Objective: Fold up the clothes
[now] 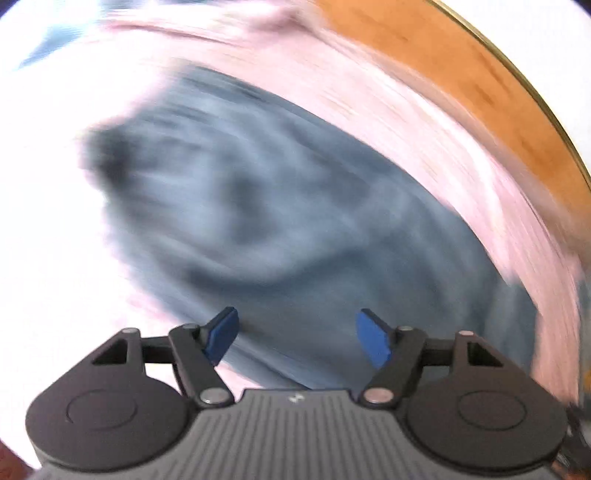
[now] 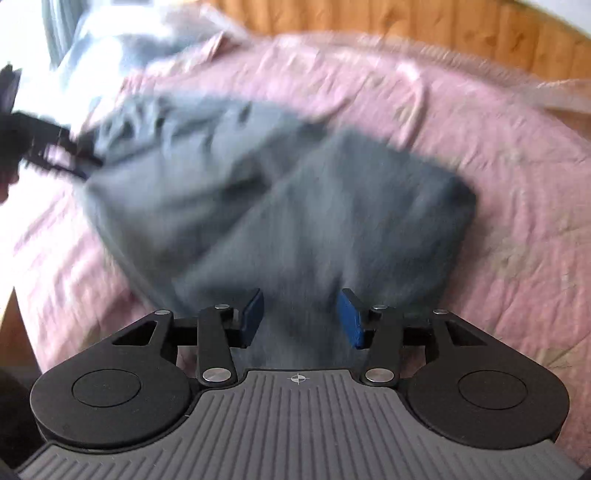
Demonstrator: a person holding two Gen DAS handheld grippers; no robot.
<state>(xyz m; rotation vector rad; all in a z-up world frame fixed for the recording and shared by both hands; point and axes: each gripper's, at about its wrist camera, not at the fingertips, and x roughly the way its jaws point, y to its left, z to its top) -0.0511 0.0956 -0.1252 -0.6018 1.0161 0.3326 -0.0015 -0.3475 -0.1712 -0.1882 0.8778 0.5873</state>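
A grey-blue garment [image 2: 280, 206] lies spread and creased on a pink bedsheet [image 2: 498, 177]; both views are motion-blurred. In the left wrist view the garment [image 1: 280, 221] fills the middle. My left gripper [image 1: 297, 338] is open and empty just above the cloth. It also shows in the right wrist view [image 2: 79, 164] at the garment's far left edge. My right gripper [image 2: 300, 317] is open with the garment's near part between its blue pads [image 2: 349, 321], not clamped.
A wooden headboard or wall panel [image 2: 424, 22] runs behind the bed and shows orange in the left wrist view [image 1: 461, 85]. A pale blue cloth [image 2: 122, 40] lies at the far left. The bed's left edge [image 2: 22, 295] drops to the floor.
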